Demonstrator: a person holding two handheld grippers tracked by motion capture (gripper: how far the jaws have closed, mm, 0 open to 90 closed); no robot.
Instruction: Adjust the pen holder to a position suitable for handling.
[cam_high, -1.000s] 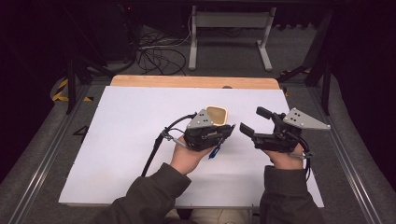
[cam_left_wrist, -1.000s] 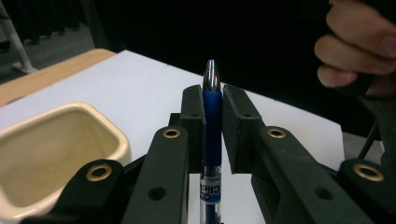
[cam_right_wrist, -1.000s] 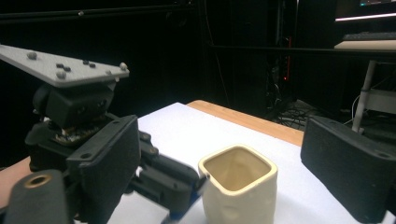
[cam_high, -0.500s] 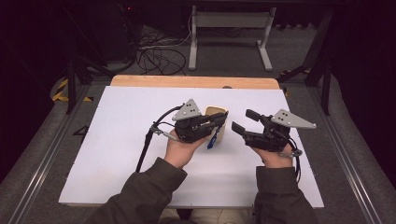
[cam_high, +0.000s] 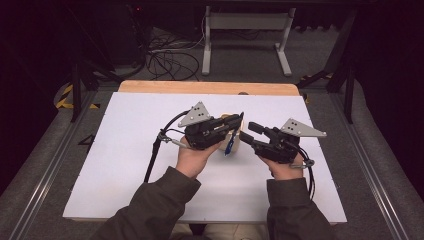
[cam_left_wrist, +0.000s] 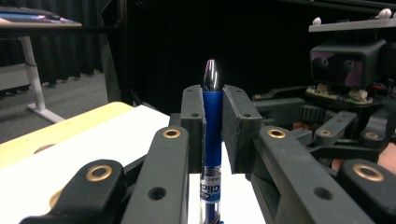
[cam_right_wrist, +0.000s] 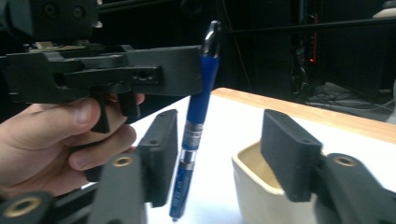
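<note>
A blue click pen (cam_left_wrist: 212, 126) stands upright with my left gripper (cam_left_wrist: 212, 116) shut on its upper barrel, silver tip up. In the high view the left gripper (cam_high: 234, 129) holds the pen (cam_high: 229, 146) mid-table, tilted over a cream cup (cam_high: 226, 118) that it mostly hides. My right gripper (cam_high: 250, 132) faces it from the right, open. In the right gripper view the pen (cam_right_wrist: 196, 126) hangs between that gripper's (cam_right_wrist: 223, 140) spread jaws, close to the left one without touching. The cup (cam_right_wrist: 254, 186) sits behind the right jaw.
A white sheet (cam_high: 125, 165) covers the table, with a wooden strip (cam_high: 200, 87) along its far edge. Cables (cam_high: 165, 60) and a desk frame (cam_high: 245, 30) lie on the floor beyond. Each gripper's cable trails back by the forearms.
Both grippers have shifted left and slightly away from me. The right gripper has closed in on the pen held by the left, so the pen now sits between its open jaws.
</note>
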